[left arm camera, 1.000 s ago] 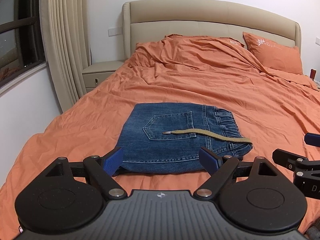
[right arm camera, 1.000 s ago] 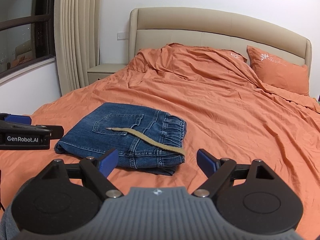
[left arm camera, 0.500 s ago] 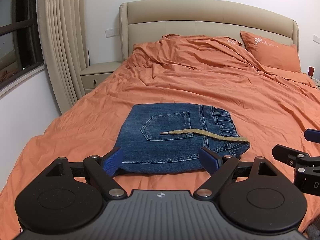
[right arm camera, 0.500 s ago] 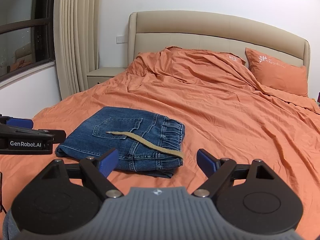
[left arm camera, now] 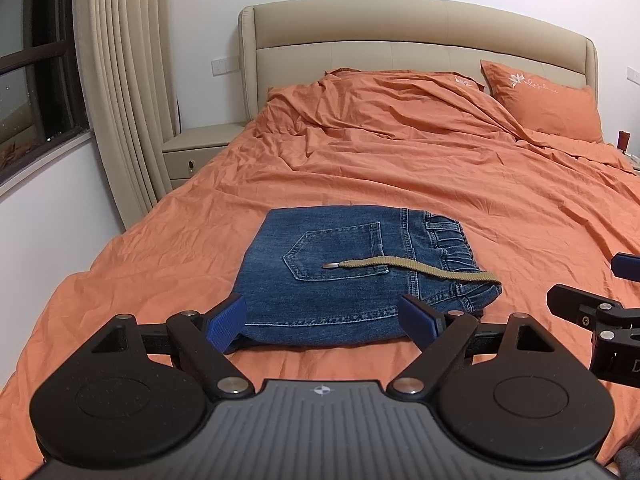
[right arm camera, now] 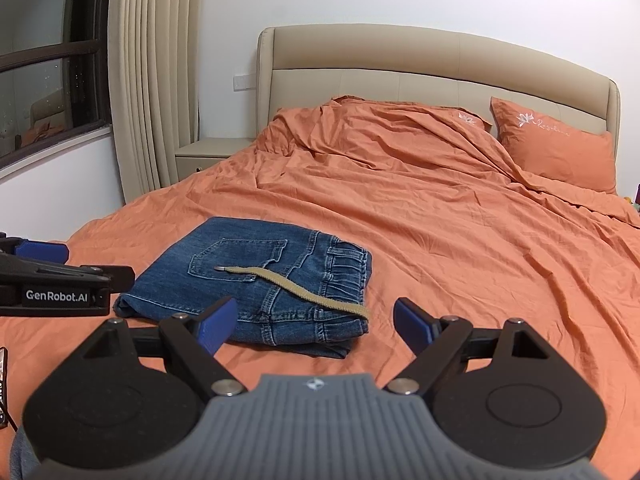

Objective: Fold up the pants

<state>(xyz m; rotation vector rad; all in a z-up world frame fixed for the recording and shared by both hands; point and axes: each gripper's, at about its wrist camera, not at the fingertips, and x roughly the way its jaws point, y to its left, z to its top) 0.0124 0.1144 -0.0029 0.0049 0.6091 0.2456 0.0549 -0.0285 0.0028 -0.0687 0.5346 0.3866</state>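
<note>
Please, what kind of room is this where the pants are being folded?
Most likely a home bedroom. A wide bed with an orange sheet stands against a padded beige headboard, with a matching pillow, a nightstand and window curtains. The folded jeans lie on the sheet.

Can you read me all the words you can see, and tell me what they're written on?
"GenRobot.AI": white letters on the side of the left gripper, seen from the right wrist camera.
White script beside a flower on the orange pillow: too small and blurred to read.
A cut-off "D" on the right gripper, at the picture's edge.
</note>
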